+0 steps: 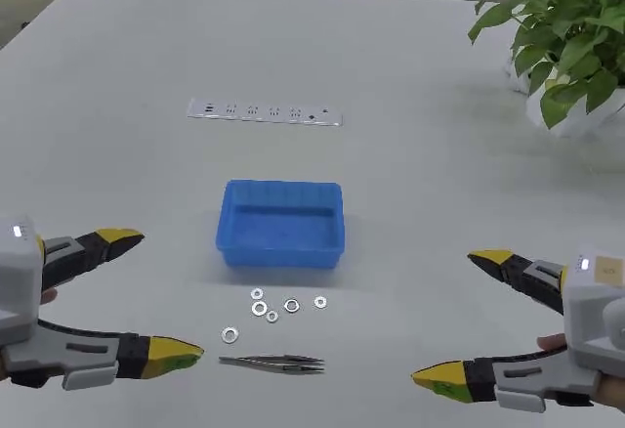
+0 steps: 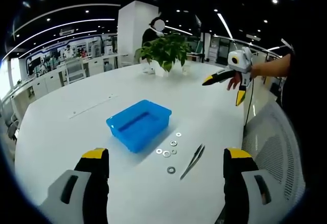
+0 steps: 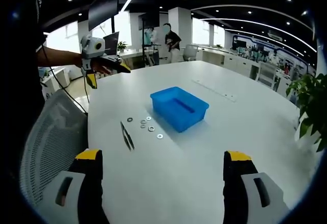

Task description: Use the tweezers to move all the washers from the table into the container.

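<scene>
In the head view, the blue container point(image 1: 281, 255) sits in the middle of the white worktop point(image 1: 439, 154). Six washers point(image 1: 291, 305) lie loose on the near side of it, one of them point(image 1: 229, 334) a little apart from the cluster. The tweezers point(image 1: 273, 361) lie flat just nearer than the washers, touching none of them. The left gripper point(image 1: 164, 296) hovers at the lower left and the right gripper point(image 1: 447, 317) at the lower right. Both have their jaws spread wide with nothing between them, well clear of the tweezers. A power strip point(image 1: 264, 112) lies beyond the container, and a plant point(image 1: 571, 27) stands at the far right corner.

In the left gripper view, its own yellow-tipped jaws point(image 2: 166, 155) stand far apart (nothing gripped). Past them lie the washers point(image 2: 173, 143), the tweezers point(image 2: 192, 161) and the container point(image 2: 148, 134), which looks empty. The right gripper point(image 2: 222, 92) hangs above the worktop's edge, gaping, held by a hand.

In the right gripper view, its jaws point(image 3: 163, 155) are likewise parted and bare. The container point(image 3: 176, 121) lies ahead, the washers point(image 3: 148, 124) just to its left, and the tweezers point(image 3: 126, 134) beside them. The left gripper point(image 3: 110, 78) hovers beyond, and a mesh chair point(image 3: 51, 132) stands by the worktop's edge.
</scene>
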A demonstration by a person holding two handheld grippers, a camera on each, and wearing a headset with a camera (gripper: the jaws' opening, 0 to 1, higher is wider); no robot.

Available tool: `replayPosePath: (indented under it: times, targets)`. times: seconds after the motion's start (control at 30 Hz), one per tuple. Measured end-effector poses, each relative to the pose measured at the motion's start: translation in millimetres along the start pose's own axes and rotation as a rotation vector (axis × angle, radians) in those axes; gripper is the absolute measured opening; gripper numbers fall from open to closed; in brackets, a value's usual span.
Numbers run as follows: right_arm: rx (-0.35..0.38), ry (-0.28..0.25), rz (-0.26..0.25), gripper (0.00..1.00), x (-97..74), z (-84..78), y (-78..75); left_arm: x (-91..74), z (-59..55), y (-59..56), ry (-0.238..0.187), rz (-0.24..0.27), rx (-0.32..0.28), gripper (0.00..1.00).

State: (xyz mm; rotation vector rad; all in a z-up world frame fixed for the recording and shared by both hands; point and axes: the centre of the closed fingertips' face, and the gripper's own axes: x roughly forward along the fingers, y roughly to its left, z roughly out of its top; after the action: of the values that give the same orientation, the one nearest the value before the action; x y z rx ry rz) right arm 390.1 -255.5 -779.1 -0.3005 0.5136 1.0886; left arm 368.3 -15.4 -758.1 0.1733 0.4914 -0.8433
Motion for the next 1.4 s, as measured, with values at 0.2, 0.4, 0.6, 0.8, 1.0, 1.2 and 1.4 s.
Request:
replayPosePath:
  times: [0.2,0.4,0.6,0.8,1.0,1.2,1.4]
  targets:
    - [-0.003,0.0,0.0,0.99,0.2,0.6,0.3,0.3,0.9,0.7,-0.001,0.001,0.005,0.99]
    - [-0.004,0.0,-0.001,0.99,0.3,0.7,0.0,0.1,1.0,1.1,0.0,0.002,0.008,0.99]
    - [-0.003,0.0,-0.003,0.99,0.2,0.5,-1.0,-0.1,0.8,0.7,0.0,0.0,0.011,0.99]
    - [-0.007,0.0,-0.006,0.99,0.6,1.6,-1.8,0.3,1.1,1.0,0.004,-0.002,0.016,0.99]
    - [-0.013,0.008,-0.004,0.99,1.3,0.0,-1.7,0.6,1.1,1.9,0.011,-0.003,0.023,0.98]
    - [-0.021,0.007,-0.001,0.99,2.0,2.4,-1.9,-0.1,0.8,2.2,0.018,-0.003,0.034,0.98]
    - [-0.037,0.009,0.009,0.98,5.2,6.0,-1.0,0.3,-1.0,1.5,0.03,-0.007,0.048,0.97]
